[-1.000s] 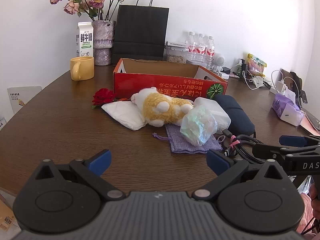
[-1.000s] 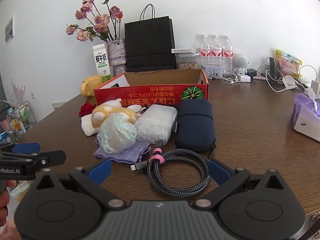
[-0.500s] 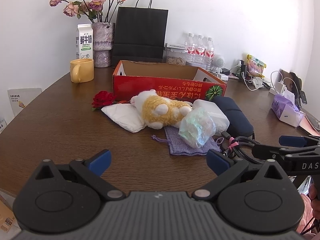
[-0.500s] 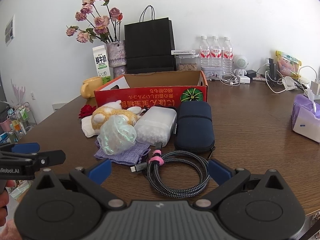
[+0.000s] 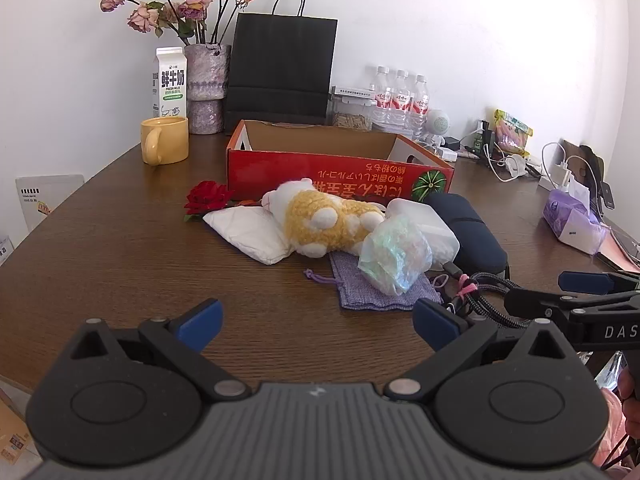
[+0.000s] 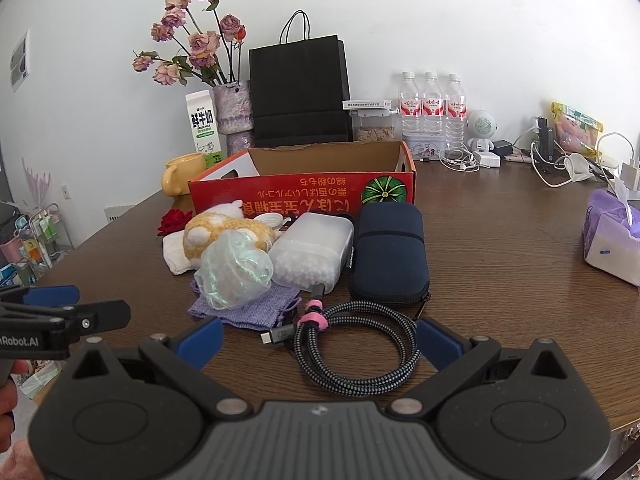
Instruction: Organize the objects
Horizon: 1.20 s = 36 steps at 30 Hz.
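Several loose items lie mid-frame before the red cardboard box (image 6: pixel 304 196). Nearest, the coiled braided cable (image 6: pixel 356 350) is light and limp; grasp at its pink tie (image 6: pixel 314 316). Right gripper (image 6: pixel 318 338) and left gripper (image 5: pixel 316 320) are both spread wide, empty.

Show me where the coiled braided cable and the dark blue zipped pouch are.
coiled braided cable (image 6: pixel 357 347), right wrist view, on the loop's near-left strands.
dark blue zipped pouch (image 6: pixel 389 251), right wrist view, on its top face.
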Each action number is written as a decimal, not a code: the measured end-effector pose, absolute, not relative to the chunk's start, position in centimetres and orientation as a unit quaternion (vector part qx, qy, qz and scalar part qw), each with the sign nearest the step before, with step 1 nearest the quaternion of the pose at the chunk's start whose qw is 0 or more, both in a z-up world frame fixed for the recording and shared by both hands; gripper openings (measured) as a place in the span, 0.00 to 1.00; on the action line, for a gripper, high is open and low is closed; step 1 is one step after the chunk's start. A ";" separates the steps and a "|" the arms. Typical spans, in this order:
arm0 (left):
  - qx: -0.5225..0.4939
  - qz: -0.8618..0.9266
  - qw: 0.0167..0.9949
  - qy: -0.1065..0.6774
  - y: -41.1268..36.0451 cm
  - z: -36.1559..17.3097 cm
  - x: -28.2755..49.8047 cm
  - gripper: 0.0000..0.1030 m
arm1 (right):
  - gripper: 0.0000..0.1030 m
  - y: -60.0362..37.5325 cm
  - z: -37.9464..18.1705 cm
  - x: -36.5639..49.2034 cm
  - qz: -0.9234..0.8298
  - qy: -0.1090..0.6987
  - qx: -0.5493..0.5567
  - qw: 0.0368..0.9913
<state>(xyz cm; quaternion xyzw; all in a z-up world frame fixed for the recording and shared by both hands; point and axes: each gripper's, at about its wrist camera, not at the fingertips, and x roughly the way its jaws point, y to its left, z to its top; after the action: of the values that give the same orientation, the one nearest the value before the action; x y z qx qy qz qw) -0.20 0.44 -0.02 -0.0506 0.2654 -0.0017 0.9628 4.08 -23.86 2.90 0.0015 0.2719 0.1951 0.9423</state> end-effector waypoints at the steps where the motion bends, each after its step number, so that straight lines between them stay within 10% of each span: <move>1: -0.051 -0.001 0.963 0.266 0.5 0.0 -0.2 1.00 | 1.00 -23.9 2.9 4.1 0.195 0.272 0.001 0.942; 36: -0.045 -0.017 0.956 0.290 -0.5 -1.7 4.3 1.00 | 1.00 -23.5 -0.3 8.0 0.175 0.305 -0.038 0.935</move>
<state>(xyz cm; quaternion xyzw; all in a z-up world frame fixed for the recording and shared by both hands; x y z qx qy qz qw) 4.32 -0.52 -1.67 -0.0446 0.2896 -0.0167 0.9560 7.98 -23.49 -0.27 -0.0380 0.3053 0.1754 0.9352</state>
